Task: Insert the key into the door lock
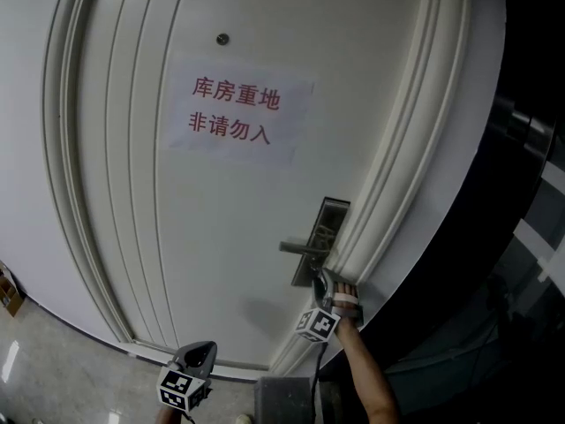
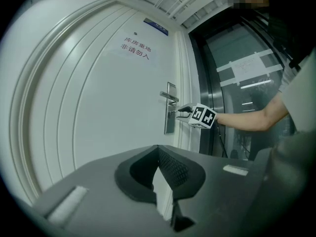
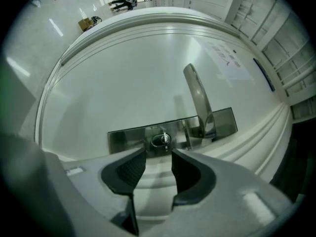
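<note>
Corridor of an office-type building, white panelled door (image 1: 221, 237) mid-frame, taped paper notice (image 1: 237, 111) in red characters, polished pale floor (image 1: 53, 360) lower left, glazed partition (image 2: 247, 78) at right, gridded ceiling (image 2: 173, 1) along the top.

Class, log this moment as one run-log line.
right hand-held gripper open | key in lock | left hand-held gripper shut, empty

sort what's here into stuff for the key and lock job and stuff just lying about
For the job: key, sitting in the lock plate; right gripper, open before it; door.
Just about: paper notice, door handle, peephole, cardboard box, idle left gripper.
</note>
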Tool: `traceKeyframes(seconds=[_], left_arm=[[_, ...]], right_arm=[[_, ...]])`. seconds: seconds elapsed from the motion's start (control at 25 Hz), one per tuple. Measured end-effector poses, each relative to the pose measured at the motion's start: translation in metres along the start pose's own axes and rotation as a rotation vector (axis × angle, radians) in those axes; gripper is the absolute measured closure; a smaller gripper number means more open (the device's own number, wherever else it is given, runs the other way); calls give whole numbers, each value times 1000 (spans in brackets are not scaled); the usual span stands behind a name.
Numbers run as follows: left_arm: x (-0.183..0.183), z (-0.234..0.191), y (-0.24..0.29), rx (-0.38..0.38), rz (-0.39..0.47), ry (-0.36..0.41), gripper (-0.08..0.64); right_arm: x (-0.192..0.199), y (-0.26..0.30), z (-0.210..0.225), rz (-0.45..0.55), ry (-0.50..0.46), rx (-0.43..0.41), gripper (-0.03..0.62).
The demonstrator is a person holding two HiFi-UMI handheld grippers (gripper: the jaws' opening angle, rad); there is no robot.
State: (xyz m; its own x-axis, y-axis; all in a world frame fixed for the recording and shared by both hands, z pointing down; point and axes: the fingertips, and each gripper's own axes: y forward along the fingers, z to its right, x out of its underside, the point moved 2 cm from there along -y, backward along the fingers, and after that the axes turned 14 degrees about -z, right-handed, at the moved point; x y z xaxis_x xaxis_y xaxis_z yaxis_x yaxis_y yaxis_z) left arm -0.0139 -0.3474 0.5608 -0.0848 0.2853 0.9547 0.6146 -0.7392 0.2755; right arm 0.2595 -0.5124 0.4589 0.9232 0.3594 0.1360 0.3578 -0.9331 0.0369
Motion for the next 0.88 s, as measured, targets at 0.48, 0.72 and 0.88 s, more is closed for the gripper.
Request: traceKeyframes(seconds=[0.48,0.72,0.88], left_arm=[[0,14,-11,11,0,23,557],[0,20,-18,15,-1,34,557],[0,24,-20,24,1,43,557]], right_arm=[[7,-47,17,47,234,-4,589],[11,-76,20,105,430,-54,591],[11,-102,12,137,576,-138,591]])
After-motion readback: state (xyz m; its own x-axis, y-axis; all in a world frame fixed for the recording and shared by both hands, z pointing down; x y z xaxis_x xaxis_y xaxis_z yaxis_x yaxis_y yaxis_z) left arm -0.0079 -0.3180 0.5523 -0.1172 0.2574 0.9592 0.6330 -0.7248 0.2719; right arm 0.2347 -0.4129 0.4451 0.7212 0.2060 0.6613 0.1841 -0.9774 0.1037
